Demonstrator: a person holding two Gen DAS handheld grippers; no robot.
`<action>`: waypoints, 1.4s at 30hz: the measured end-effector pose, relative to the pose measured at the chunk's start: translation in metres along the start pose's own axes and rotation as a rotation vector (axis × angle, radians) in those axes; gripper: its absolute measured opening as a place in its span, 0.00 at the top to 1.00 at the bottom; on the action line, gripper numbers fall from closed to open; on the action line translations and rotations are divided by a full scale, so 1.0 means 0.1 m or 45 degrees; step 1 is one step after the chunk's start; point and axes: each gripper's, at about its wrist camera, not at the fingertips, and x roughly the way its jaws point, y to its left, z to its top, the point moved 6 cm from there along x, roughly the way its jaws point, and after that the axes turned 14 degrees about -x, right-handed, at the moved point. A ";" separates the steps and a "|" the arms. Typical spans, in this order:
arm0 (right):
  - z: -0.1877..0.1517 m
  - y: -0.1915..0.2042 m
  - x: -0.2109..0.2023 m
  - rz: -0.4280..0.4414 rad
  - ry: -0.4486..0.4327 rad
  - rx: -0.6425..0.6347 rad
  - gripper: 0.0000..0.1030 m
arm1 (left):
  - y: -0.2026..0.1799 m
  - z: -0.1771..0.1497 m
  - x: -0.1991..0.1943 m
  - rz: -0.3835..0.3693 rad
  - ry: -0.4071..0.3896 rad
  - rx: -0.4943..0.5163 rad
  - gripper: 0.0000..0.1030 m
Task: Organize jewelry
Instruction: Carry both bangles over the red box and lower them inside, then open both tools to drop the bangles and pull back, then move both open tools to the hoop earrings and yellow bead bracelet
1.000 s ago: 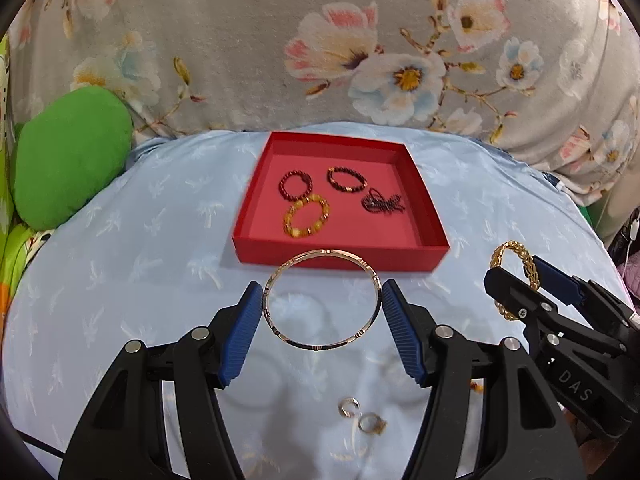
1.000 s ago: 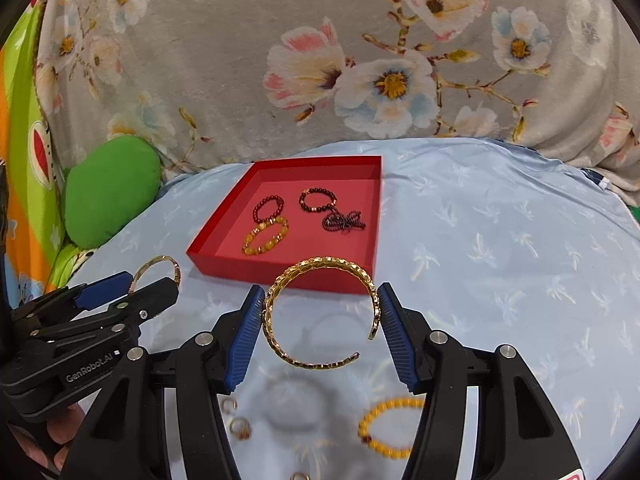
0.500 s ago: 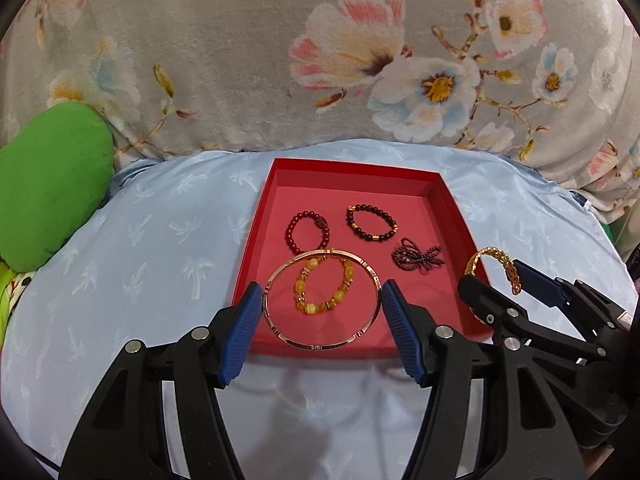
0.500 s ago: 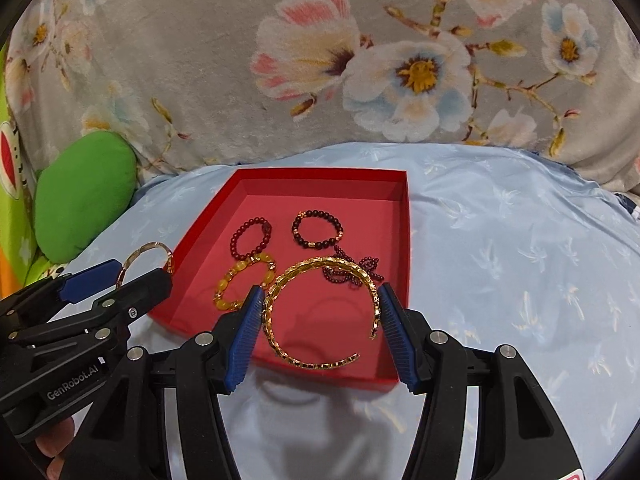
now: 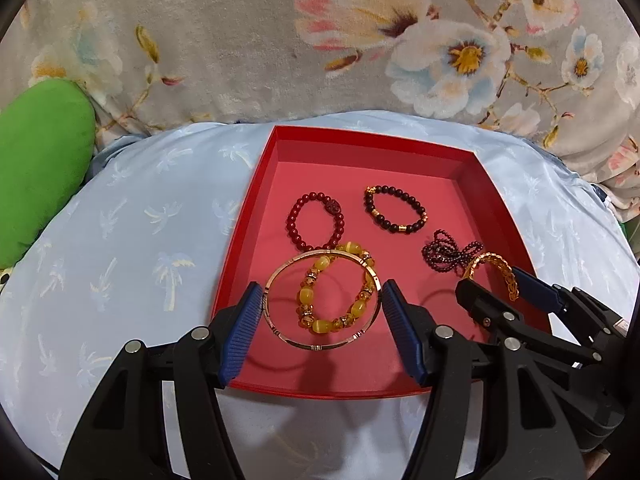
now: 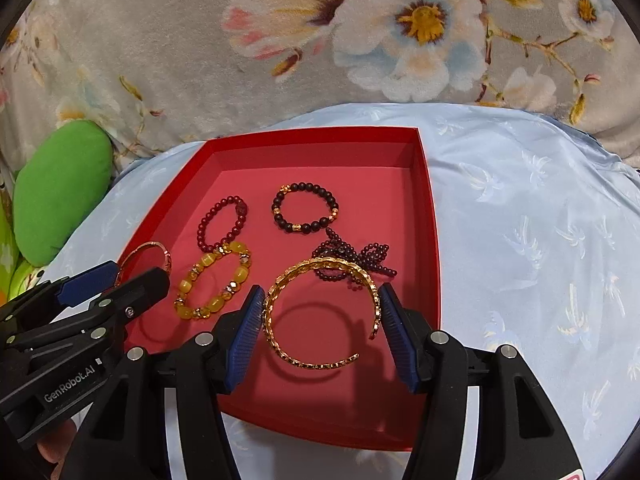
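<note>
A red tray (image 5: 236, 248) (image 6: 434, 240) lies on the light blue cloth. It holds a red bead bracelet (image 5: 295, 222), a dark bead bracelet (image 5: 416, 210), a yellow bead bracelet (image 5: 320, 326) and a dark bead cluster (image 5: 440, 254). My left gripper (image 5: 322, 322) is shut on a thin rose-gold bangle (image 5: 280, 330), held above the tray's front over the yellow bracelet. My right gripper (image 6: 322, 320) is shut on an open gold chain cuff (image 6: 276, 336), held above the tray's front right. Each gripper shows in the other's view (image 5: 490, 290) (image 6: 116, 278).
A green cushion (image 5: 36, 168) lies at the far left. A grey floral blanket (image 5: 320, 40) rises behind the tray. The blue cloth (image 6: 540, 240) spreads around the tray.
Both grippers have moved forward with their bracelets, from in front of the tray to above its front part. The loose rings and yellow bracelet on the cloth have left the view.
</note>
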 end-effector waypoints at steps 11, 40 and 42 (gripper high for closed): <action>-0.04 -0.02 -0.07 -0.030 -0.014 -0.013 0.44 | 0.04 -0.04 0.04 0.019 0.008 -0.024 0.38; -1.03 0.29 -1.61 -0.016 -0.081 0.037 0.44 | -0.08 -1.10 -1.30 -0.067 0.010 0.010 0.38; -1.16 0.30 -1.70 -0.023 -0.076 0.034 0.44 | -0.09 -1.24 -1.37 -0.073 0.021 0.016 0.38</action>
